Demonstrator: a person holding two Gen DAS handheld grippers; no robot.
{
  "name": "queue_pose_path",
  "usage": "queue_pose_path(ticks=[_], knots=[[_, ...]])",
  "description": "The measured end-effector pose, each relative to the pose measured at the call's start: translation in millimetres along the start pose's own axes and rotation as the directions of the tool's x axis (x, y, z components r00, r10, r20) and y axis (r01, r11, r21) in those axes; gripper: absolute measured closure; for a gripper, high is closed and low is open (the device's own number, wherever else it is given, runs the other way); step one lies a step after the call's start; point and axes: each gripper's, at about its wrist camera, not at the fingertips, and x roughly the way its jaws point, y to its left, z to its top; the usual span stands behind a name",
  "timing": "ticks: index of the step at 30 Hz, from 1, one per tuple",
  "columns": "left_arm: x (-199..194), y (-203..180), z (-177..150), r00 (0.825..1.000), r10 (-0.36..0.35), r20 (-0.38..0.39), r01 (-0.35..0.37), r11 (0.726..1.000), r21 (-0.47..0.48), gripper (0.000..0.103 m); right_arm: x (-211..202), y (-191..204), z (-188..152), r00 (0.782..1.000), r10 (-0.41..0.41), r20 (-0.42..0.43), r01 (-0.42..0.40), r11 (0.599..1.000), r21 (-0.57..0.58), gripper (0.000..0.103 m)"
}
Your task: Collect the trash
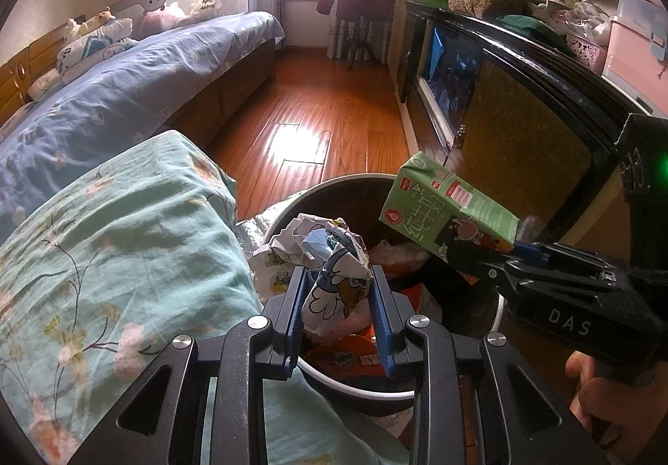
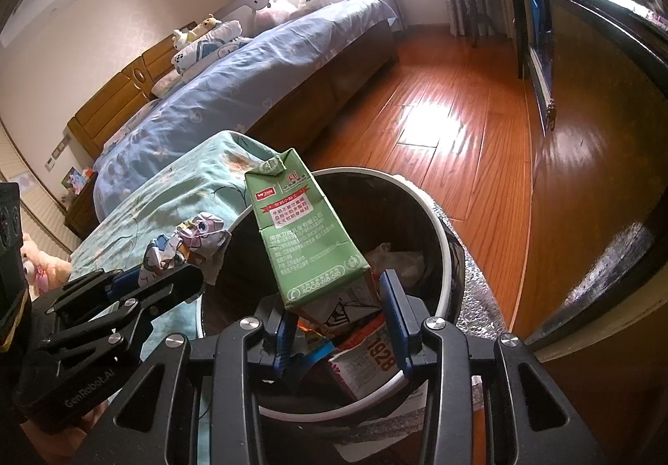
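A bedroom with a sunlit wooden floor (image 1: 309,105): a long bed under a blue floral sheet (image 1: 125,76) runs along the left wall toward a bright window, and a dark glass-fronted cabinet (image 1: 513,89) lines the right side. In the foreground a mint-green flowered quilt (image 1: 117,231) hangs over the bed's near corner, just beside a round trash bin (image 2: 438,222) with a dark inside and a white rim, which stands on a silvery mat (image 2: 476,298). The bin already holds wrappers and packets, among them an orange-and-white packet (image 2: 371,352) printed with large digits. Above the bin's opening the right gripper (image 2: 338,323), held in a person's hand (image 1: 609,394), is closed on the lower end of a green milk carton (image 2: 300,227), which tilts up and away from its blue pads. Beside it, over the bin's left rim, the left gripper (image 1: 340,314) has its jaws pressed against a crumpled ball of cartoon-printed paper (image 1: 330,273), the wad bulging out above the fingers (image 1: 380,318). Carton and paper are both held in the air above the bin, neither touching the trash inside
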Motion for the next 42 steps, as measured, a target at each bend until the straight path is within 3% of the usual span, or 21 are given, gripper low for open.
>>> queue_pose_path(ticks=[30,32,36,42], knots=[[5,4,2,0.999,-0.031,-0.013,0.031,1.0,-0.003,0.075,3,-9,2,1.0,-0.002,-0.016,0.002,1.0,0.024,0.063],[5,6,2,0.999,-0.038,-0.013,0.038,0.999,-0.001,0.07,4,-11,4,1.0,0.003,-0.023,-0.002,0.999,0.032,0.061],[-1,8,0,0.999,-0.034,-0.002,0.034,0.999,-0.003,0.049,2,-14,4,1.0,0.01,-0.023,-0.008,0.998,0.055,0.057],[-17,19,-12,0.999,-0.033,0.012,0.034,0.999,-0.032,0.048,-14,-13,1,1.0,0.023,0.01,-0.024,0.996,0.08,0.045]])
